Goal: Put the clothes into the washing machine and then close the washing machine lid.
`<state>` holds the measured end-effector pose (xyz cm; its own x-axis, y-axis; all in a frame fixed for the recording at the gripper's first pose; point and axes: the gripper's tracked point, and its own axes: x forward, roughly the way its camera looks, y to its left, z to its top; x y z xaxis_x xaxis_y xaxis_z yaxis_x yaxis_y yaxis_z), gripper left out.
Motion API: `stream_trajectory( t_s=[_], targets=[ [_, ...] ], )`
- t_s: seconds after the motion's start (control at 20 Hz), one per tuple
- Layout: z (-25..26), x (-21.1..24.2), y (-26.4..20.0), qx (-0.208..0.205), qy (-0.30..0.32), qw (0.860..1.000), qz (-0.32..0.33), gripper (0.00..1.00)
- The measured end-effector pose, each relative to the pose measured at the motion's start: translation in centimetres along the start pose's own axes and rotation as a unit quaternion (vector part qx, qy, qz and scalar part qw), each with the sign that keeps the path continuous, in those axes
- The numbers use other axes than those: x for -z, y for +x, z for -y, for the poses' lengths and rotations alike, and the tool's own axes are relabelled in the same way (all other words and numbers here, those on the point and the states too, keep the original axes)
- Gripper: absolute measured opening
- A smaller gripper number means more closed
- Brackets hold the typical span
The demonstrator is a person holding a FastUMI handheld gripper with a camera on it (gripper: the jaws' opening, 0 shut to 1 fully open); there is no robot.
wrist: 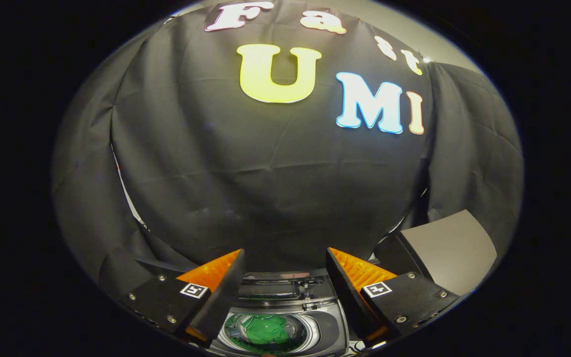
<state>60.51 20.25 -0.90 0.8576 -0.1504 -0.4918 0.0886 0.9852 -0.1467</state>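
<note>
My gripper is open, its fingers spread wide with nothing between them, held high above the washing machine. Far below, between the fingers, lies the machine's round drum opening, and a green garment rests inside it. Just behind the opening stands the machine's raised lid, seen edge-on as a dark panel. The fingers touch neither the garment nor the machine.
A grey flat panel slopes up beside the right finger. The booth's black cloth wall hangs straight ahead, beyond the machine, with folds at both sides.
</note>
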Motion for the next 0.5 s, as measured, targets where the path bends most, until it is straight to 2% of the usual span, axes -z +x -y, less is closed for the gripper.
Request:
stream_trajectory(
  t_s=[0.15, 0.5],
  targets=[
    [-1.1, 0.4, 2.1, -0.017, -0.003, 1.000, -0.021, 0.98],
    [-1.1, 1.3, 4.6, -0.030, 0.004, 0.998, -0.054, 0.98]
  ],
)
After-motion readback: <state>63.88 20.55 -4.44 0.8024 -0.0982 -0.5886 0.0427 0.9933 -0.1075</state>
